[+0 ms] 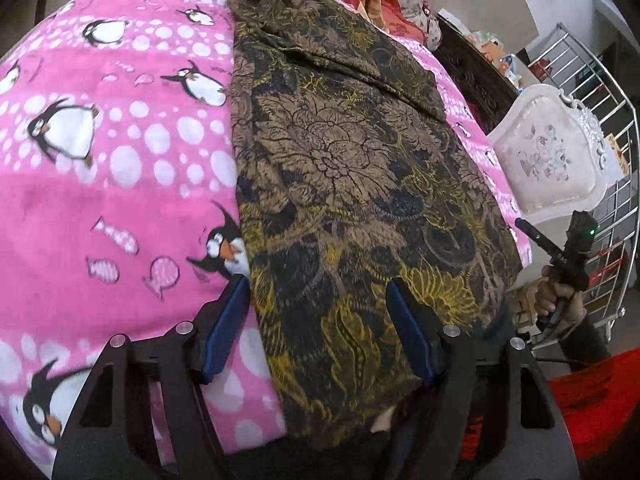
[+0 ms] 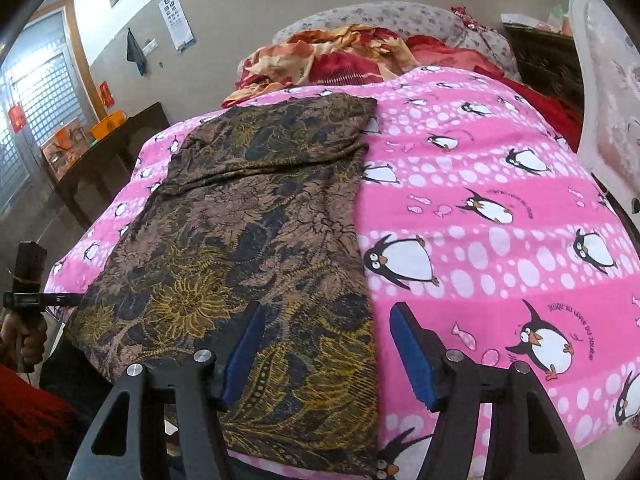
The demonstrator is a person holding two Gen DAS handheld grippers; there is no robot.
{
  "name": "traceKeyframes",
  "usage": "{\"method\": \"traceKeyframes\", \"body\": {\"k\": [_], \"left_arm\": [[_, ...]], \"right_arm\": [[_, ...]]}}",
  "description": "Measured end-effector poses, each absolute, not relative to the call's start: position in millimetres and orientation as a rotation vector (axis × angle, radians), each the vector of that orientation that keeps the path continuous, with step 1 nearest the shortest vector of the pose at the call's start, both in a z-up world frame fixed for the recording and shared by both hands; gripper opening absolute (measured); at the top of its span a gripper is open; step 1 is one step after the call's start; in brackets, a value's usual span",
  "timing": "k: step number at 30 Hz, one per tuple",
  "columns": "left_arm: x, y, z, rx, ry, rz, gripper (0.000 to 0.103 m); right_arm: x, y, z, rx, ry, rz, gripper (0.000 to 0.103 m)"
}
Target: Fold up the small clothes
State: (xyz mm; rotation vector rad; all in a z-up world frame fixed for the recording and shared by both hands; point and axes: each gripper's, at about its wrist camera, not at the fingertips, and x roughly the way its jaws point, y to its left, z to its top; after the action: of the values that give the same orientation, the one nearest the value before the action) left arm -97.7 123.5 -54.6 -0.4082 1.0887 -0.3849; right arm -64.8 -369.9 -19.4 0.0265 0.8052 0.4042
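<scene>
A brown, black and yellow floral garment [image 1: 352, 176] lies folded lengthwise in a long strip on a pink penguin blanket [image 1: 100, 160]. It also shows in the right wrist view [image 2: 248, 240]. My left gripper [image 1: 318, 300] is open, low over the garment's near end, its left finger at the garment's left edge. My right gripper [image 2: 326, 336] is open over the garment's near right edge, one finger above the cloth and one above the blanket [image 2: 500, 240]. Neither holds anything. The right gripper also shows in the left wrist view [image 1: 524, 226], off the bed's right side.
A pile of red and orange bedding [image 2: 340, 60] and a floral pillow [image 2: 400, 20] lie at the bed's far end. A white headboard [image 1: 552, 152] and a metal rack [image 1: 592, 92] stand to one side, a dark side table [image 2: 108, 152] to the other.
</scene>
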Motion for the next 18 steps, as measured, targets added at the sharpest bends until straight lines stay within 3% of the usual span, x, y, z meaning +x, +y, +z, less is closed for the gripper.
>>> {"method": "traceKeyframes", "body": {"k": [18], "left_arm": [[-116.5,111.0,-55.2,-0.369,1.065,-0.535,0.071]], "right_arm": [[-77.1,-385.1,1.4,0.055,0.748,0.386,0.063]]}}
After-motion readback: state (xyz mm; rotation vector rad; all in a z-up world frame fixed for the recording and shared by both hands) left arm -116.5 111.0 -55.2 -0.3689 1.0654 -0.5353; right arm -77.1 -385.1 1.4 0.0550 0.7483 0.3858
